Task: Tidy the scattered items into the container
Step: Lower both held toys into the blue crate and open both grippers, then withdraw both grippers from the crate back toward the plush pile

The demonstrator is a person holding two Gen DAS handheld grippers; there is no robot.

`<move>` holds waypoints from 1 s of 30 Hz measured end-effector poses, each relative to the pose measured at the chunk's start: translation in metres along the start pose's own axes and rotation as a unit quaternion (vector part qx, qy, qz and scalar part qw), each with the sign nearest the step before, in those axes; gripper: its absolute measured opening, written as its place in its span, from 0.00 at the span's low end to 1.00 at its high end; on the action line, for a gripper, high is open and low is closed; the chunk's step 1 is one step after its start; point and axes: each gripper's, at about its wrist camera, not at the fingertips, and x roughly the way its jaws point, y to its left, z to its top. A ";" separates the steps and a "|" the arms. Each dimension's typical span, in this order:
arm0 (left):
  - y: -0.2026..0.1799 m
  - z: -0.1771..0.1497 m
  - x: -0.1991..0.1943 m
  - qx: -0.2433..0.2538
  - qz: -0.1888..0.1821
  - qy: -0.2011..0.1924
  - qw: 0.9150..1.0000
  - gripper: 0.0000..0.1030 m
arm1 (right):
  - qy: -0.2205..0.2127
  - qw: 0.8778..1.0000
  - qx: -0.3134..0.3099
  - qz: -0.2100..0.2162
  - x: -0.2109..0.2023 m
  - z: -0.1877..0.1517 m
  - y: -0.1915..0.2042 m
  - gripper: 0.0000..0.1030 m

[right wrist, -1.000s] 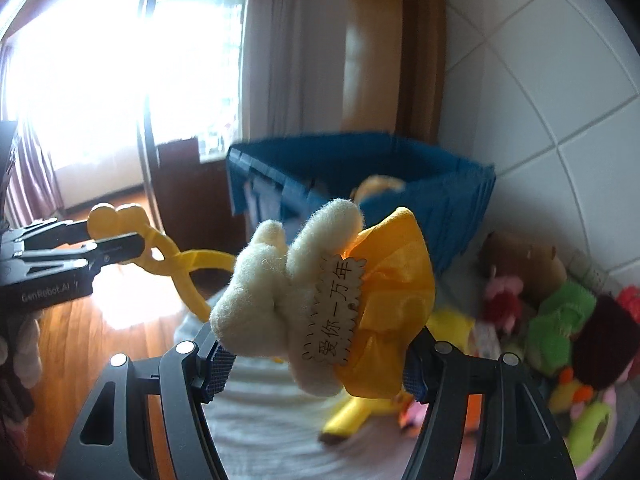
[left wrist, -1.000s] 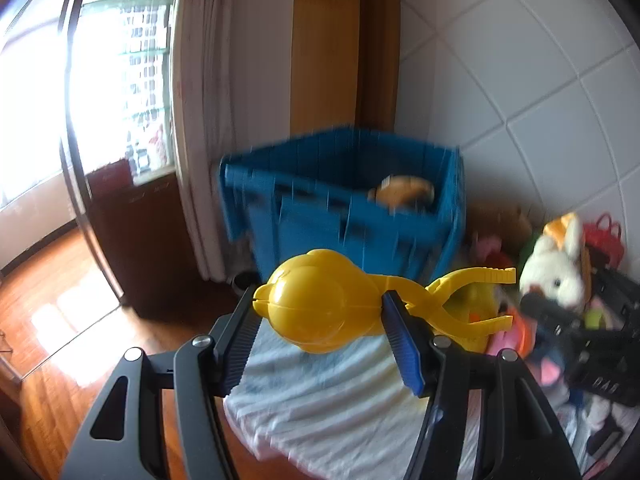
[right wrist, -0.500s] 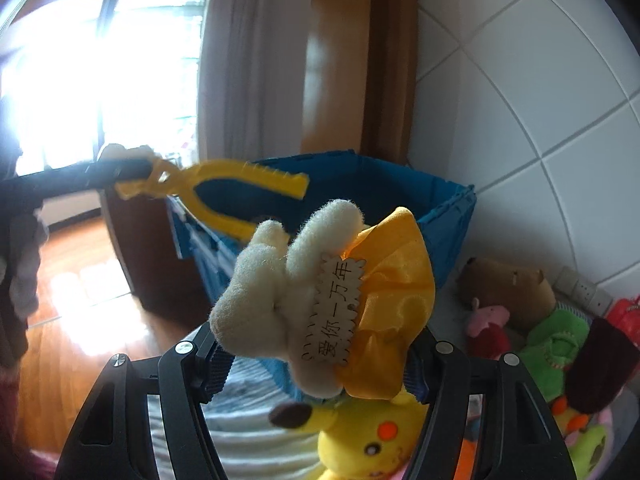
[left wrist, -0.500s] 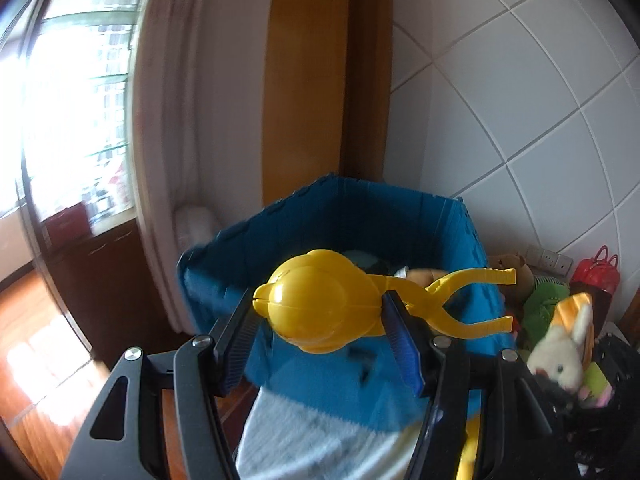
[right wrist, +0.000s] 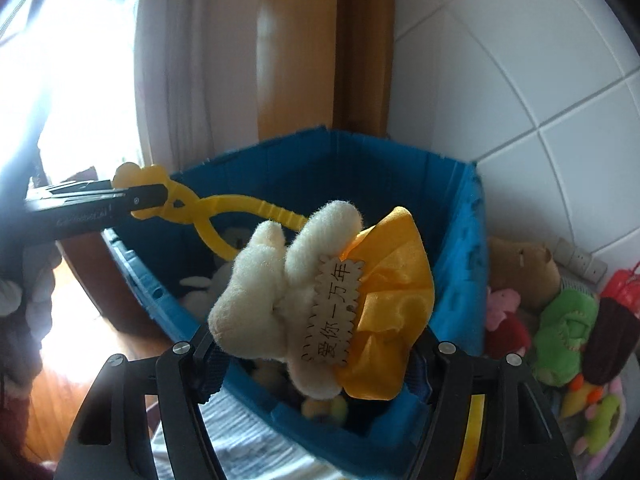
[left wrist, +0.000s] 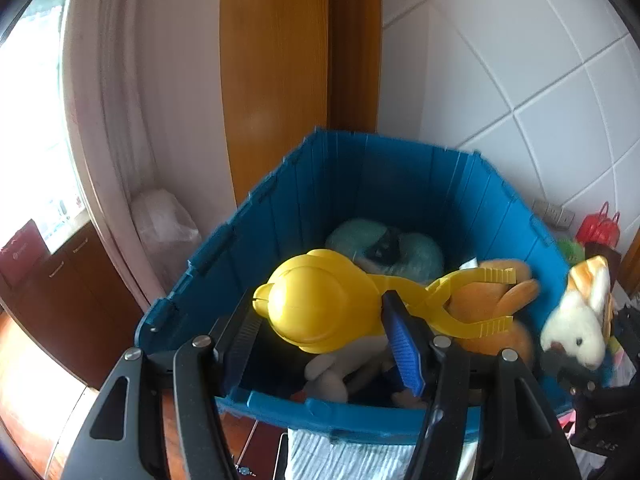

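Note:
My left gripper [left wrist: 320, 344] is shut on a yellow plastic snowball-maker toy [left wrist: 320, 300] and holds it over the near edge of the blue plastic crate [left wrist: 248, 216]. My right gripper [right wrist: 316, 360] is shut on a cream plush rabbit in a yellow satin dress [right wrist: 304, 296] and holds it above the crate's near rim [right wrist: 460, 264]. The left gripper [right wrist: 100, 200] with the yellow toy [right wrist: 208, 216] shows in the right wrist view, over the crate's left side. The rabbit [left wrist: 576, 320] shows at the right of the left wrist view. Several plush toys lie inside the crate.
A pile of plush toys [right wrist: 560, 320] lies right of the crate against the white tiled wall. A striped white cloth [left wrist: 344, 456] lies below the crate's near wall. A curtain [left wrist: 116, 120] and a wooden panel [left wrist: 276, 80] stand behind the crate. Wooden floor is at the left.
Both grippers have moved forward and up towards the crate with their toys. The crate is now close, and its inside shows below both toys.

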 end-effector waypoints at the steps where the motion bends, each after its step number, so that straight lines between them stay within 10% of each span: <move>1: 0.001 -0.001 0.007 0.003 -0.003 0.007 1.000 0.58 | 0.008 1.000 0.001 -0.003 0.010 0.003 0.001 0.68; 14: -0.008 -0.003 0.053 0.012 -0.009 0.046 0.999 0.61 | 0.044 0.998 0.004 -0.034 0.052 0.007 -0.005 0.89; 17: -0.009 -0.005 0.051 0.016 -0.006 0.046 0.999 0.75 | 0.042 0.998 0.000 -0.036 0.053 0.008 -0.003 0.90; 30: -0.001 -0.013 0.010 0.001 -0.022 0.013 1.000 0.75 | 0.008 0.998 -0.005 -0.055 0.023 0.006 0.008 1.00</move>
